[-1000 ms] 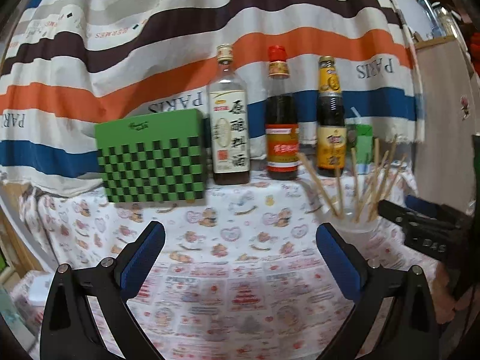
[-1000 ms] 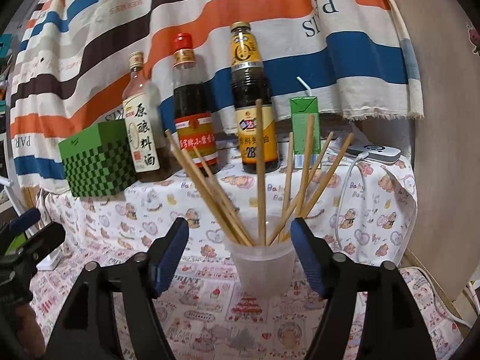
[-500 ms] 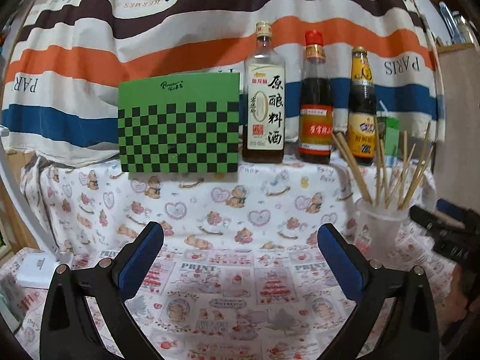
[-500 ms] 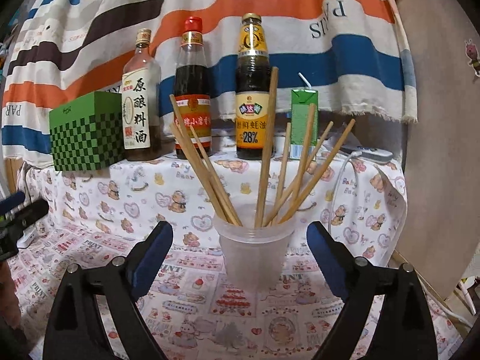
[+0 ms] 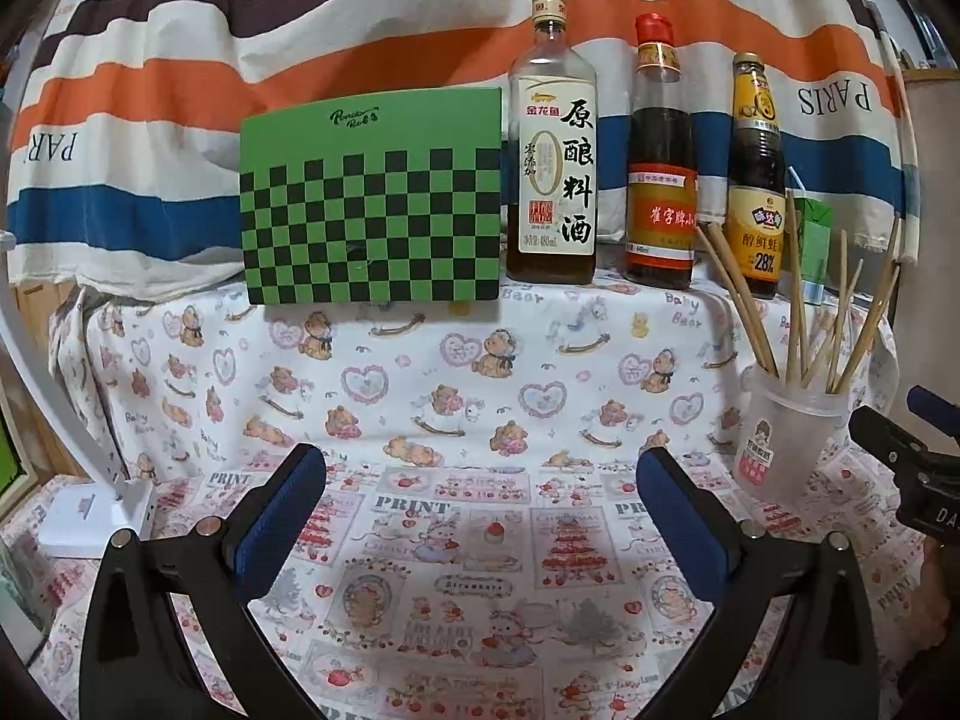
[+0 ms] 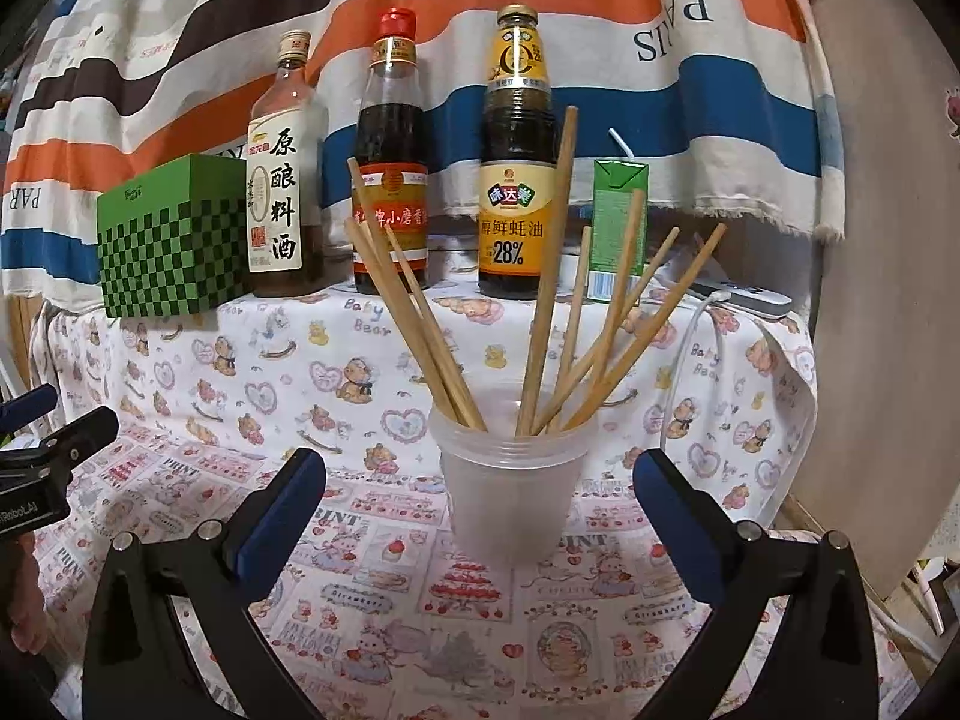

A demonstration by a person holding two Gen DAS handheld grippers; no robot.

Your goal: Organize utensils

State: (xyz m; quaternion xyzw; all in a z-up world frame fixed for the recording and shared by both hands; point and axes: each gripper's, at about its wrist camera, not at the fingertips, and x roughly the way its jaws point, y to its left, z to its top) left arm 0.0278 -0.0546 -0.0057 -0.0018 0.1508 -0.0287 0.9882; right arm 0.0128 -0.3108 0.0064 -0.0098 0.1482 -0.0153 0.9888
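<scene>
A clear plastic cup [image 6: 513, 492] stands on the printed cloth with several wooden chopsticks [image 6: 549, 276] fanned out of it. My right gripper [image 6: 479, 495] faces it; its jaws are opening wide, one blue pad on each side of the cup and well apart from it. In the left wrist view the same cup [image 5: 786, 447] with its chopsticks [image 5: 795, 300] stands at the right. My left gripper [image 5: 481, 504] is open over bare cloth, left of the cup, nothing between its pads. The right gripper [image 5: 918, 450] shows at the right edge of that view.
On a raised shelf behind stand a green checkered box [image 5: 372, 204], a cooking wine bottle [image 5: 552, 162], a red-capped bottle [image 5: 660, 168], an oyster sauce bottle [image 6: 517, 168] and a green carton [image 6: 618, 228]. A white cable [image 6: 690, 354] hangs right. A white device [image 5: 90, 510] lies left.
The right gripper's jaws have spread wider around the cup and the view has dropped a little. The left gripper has swung leftward and down; the green box now sits centred.
</scene>
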